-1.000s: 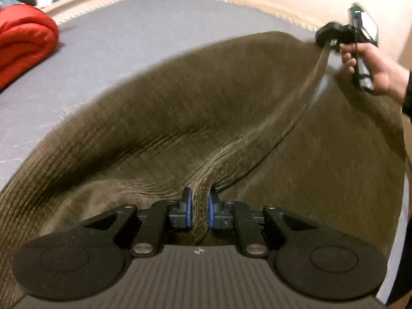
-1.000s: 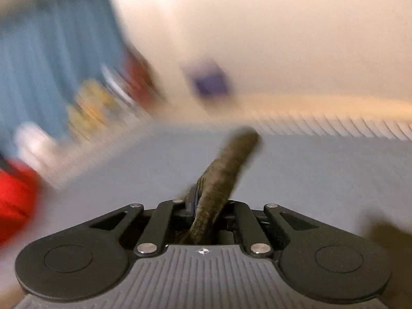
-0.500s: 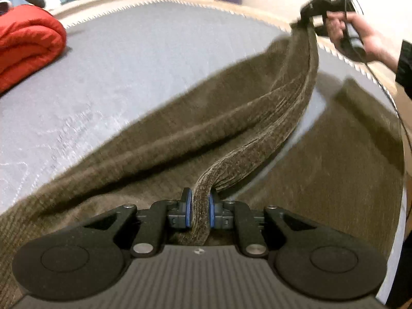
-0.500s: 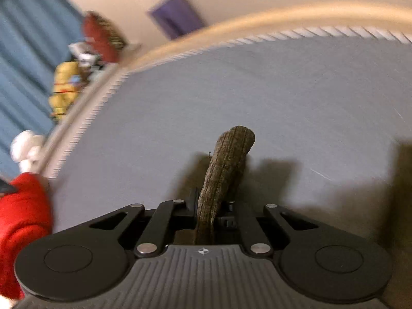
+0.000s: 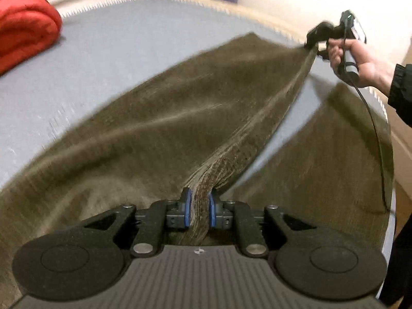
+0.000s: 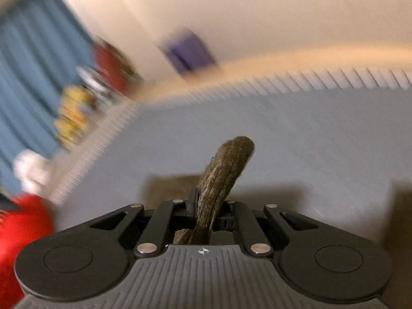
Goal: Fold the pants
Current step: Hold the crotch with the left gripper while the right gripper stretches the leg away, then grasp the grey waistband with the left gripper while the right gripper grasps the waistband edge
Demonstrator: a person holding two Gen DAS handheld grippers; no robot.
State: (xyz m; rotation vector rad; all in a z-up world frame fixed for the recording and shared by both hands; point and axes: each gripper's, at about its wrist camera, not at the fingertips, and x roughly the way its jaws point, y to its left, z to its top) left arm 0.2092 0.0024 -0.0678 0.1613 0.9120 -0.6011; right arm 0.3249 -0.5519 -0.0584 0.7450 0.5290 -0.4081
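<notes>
Pants (image 5: 159,118) stretch across a bed (image 5: 108,51), their near edge pinched in the left gripper (image 5: 200,207) at the front and their far edge pinched in the right gripper (image 5: 312,42) at the back right. A blanket (image 5: 23,28) lies on the bed at the far left, apart from the pants. A cable (image 5: 373,128) hangs from the right gripper over the pants' right side.

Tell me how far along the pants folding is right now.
Early. Done: both tools have a grip, the left tool and right tool each shut on an edge of the brown corduroy pants. In hand: fabric is stretched between them above the grey bed. Left: no flat fold is visible yet; laying down and folding remain.
</notes>
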